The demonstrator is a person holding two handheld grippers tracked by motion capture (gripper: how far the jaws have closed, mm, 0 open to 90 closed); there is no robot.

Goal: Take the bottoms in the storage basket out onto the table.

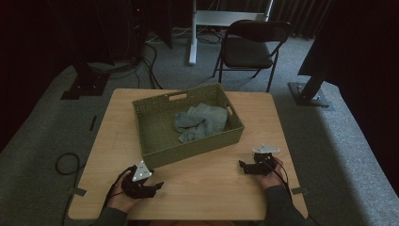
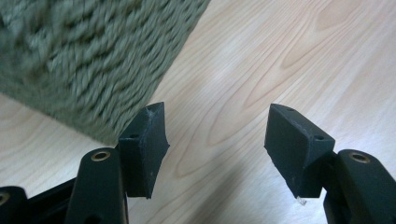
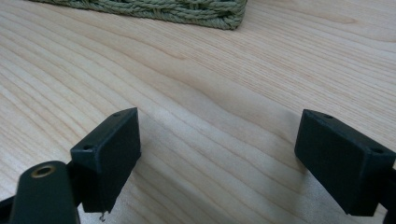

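Observation:
A green woven basket (image 1: 197, 143) stands on the wooden table (image 1: 207, 188), and a crumpled grey-blue cloth (image 1: 201, 122) lies inside it toward its right end. My left gripper (image 1: 157, 187) is held low over the table just in front of the basket's near left corner, its jaws open over bare wood. In the left gripper view, the gripper (image 2: 217, 126) has the basket's wall (image 2: 93, 56) close by at the upper left. My right gripper (image 1: 242, 165) rests near the table's front right, open wide with nothing between its jaws (image 3: 219, 126); the basket's corner (image 3: 187, 11) lies farther ahead.
A black folding chair (image 1: 251, 47) stands on the grey carpet behind the table, beside a white desk leg (image 1: 193, 33). Cables (image 1: 66, 162) lie on the floor at the left. Bare tabletop stretches between the two grippers.

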